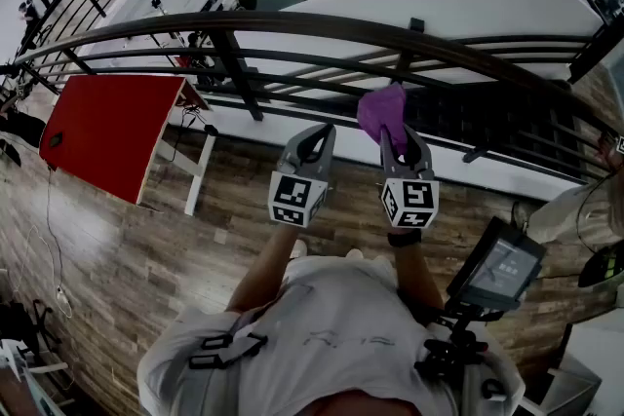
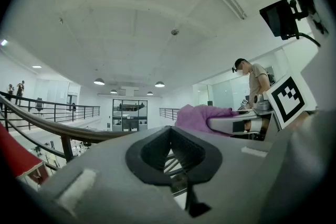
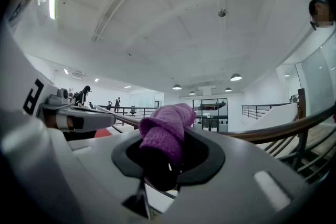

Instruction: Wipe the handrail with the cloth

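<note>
The dark curved handrail [image 1: 292,19] crosses the head view above both grippers. My right gripper [image 1: 402,136] is shut on a purple cloth [image 1: 382,112], whose bunched end sticks up past the jaws, just short of the top rail. I cannot tell whether it touches the lower bars. In the right gripper view the cloth [image 3: 165,136] fills the jaws of the right gripper [image 3: 160,165], with the handrail [image 3: 273,131] off to the right. My left gripper [image 1: 317,139] is shut with nothing in it, beside the right one. From the left gripper [image 2: 173,157] the cloth [image 2: 197,115] shows to the right and the handrail [image 2: 52,126] to the left.
A red table [image 1: 107,132] stands on the wooden floor at the left, near the railing. A screen [image 1: 497,268] on a mount hangs at my right side. Another person [image 2: 257,81] stands close on the right. Beyond the railing is a drop to a lower floor.
</note>
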Available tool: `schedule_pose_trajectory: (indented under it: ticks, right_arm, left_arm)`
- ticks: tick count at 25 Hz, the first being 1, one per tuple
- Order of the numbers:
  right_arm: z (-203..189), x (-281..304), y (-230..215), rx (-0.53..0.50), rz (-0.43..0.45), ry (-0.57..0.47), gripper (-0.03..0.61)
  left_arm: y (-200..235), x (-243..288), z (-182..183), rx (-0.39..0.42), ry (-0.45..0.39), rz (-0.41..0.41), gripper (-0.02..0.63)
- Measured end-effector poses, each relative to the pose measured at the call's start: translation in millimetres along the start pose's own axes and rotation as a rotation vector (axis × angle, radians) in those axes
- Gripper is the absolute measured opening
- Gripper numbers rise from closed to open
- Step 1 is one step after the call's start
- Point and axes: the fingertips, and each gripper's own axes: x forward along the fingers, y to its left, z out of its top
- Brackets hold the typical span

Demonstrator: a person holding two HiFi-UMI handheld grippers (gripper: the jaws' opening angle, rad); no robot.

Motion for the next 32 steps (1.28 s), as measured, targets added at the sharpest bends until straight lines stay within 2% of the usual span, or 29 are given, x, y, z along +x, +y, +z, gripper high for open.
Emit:
schedule_pose_trajectory:
  ticks: [8, 15, 20, 24, 27, 32]
  right_arm:
    - [-11, -25, -37, 0.038, 0.013, -0.005, 0.110]
    - [-34, -3, -16, 0.119, 0.080, 0.014, 0.110]
    - [-33, 30, 12, 0.113, 0.164, 0.012, 0.112]
    - [-35, 71, 38, -0.024, 0.231, 0.017, 0.110]
    - [-31, 111, 56, -0.084, 0.252, 0.010, 0.110]
    - [-9, 209, 79, -0.086, 0.244, -0.004, 0.112]
  left_arm:
    - [-40, 9, -9, -0.007, 0.029, 0.037, 0.002]
    - [-17, -15, -29, -0.015, 0.075, 0.155, 0.002]
    - [18, -21, -36, -0.026, 0.080, 0.222, 0.000]
    - [60, -4, -44, -0.024, 0.079, 0.224, 0.000]
    - [108, 16, -45, -0.006, 0.069, 0.220, 0.000]
    - [201, 60, -26, -0.017, 0.058, 0.178, 0.000]
